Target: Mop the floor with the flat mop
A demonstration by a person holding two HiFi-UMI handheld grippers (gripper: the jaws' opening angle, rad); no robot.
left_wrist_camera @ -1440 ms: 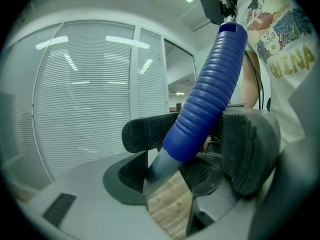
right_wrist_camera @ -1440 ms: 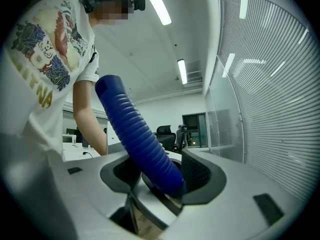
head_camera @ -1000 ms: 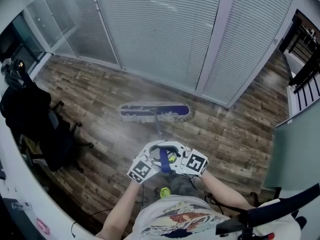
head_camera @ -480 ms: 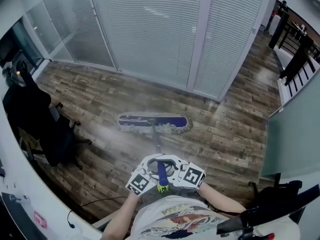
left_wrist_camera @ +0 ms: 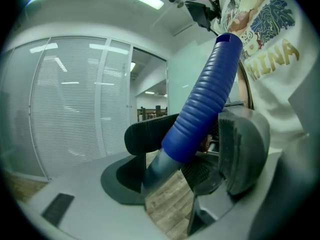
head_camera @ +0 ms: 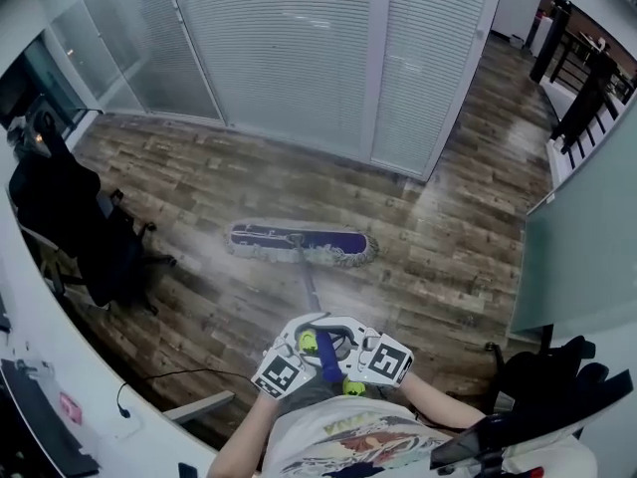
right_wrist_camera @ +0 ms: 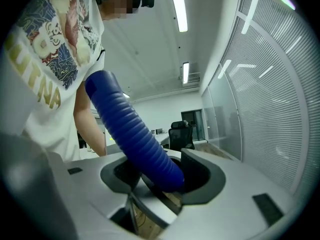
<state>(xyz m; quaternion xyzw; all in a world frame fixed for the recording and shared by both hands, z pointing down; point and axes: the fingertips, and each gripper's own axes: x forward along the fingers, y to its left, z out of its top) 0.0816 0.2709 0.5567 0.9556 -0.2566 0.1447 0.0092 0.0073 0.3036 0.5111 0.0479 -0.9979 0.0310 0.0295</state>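
On the floor (head_camera: 453,267), only head view shows flat mop's pad (head_camera: 302,243).

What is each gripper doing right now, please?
Left gripper: closed on the flat mop's blue ribbed handle, though its jaws have just been opening slightly.
Right gripper: closed on the same handle.

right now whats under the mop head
The mop head lies flat on the wood floor; pale fringe shows along its edge. The floor directly beneath it is covered.
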